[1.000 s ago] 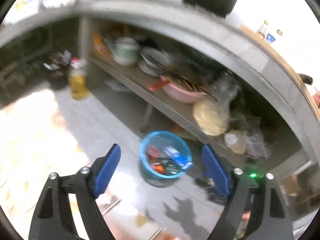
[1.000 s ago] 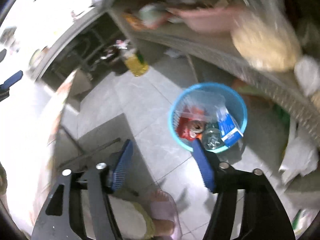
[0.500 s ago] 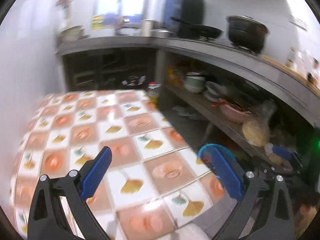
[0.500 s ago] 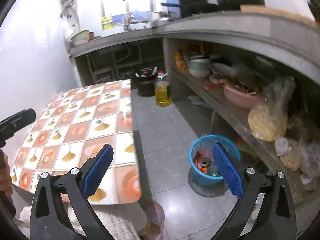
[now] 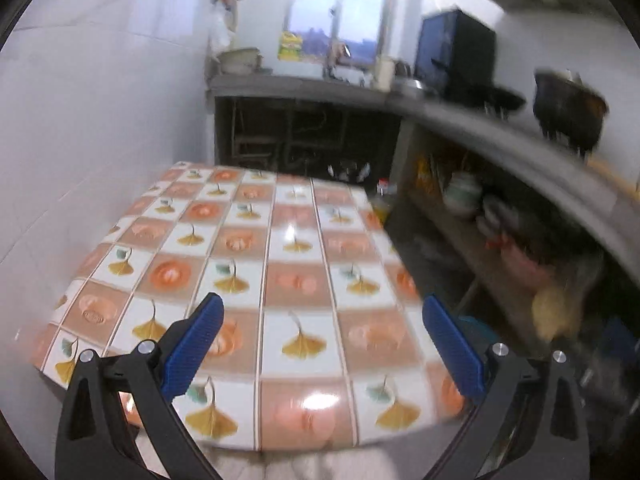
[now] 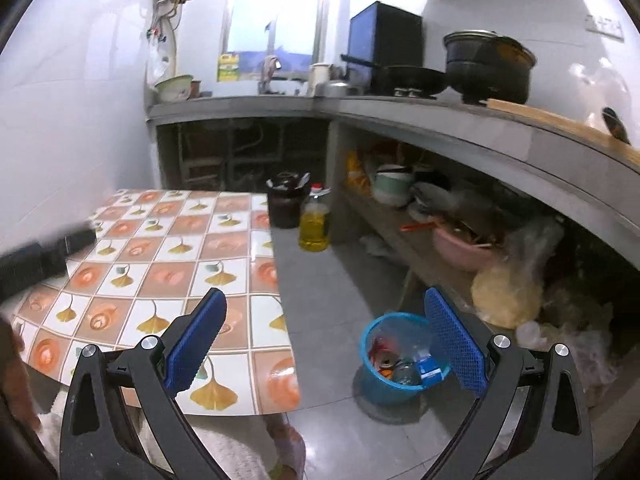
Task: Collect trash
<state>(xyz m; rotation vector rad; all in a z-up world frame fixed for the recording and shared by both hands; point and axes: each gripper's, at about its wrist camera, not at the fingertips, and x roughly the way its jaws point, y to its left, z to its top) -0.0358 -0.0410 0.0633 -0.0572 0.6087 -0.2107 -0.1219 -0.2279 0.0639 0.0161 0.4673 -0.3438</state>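
Both wrist views face forward-down; sharing table.

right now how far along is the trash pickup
Done: the blue basket on the floor holds a can, bottle and wrappers. In hand: nothing; the left claw and right claw are both open and empty. Left: no trash shows on the tiled table, so it looks close to finished.

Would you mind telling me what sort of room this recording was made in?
Most likely a home kitchen: a concrete counter carries a black pot and a pan, the shelf beneath holds bowls, and a bottle of cooking oil stands on the floor.
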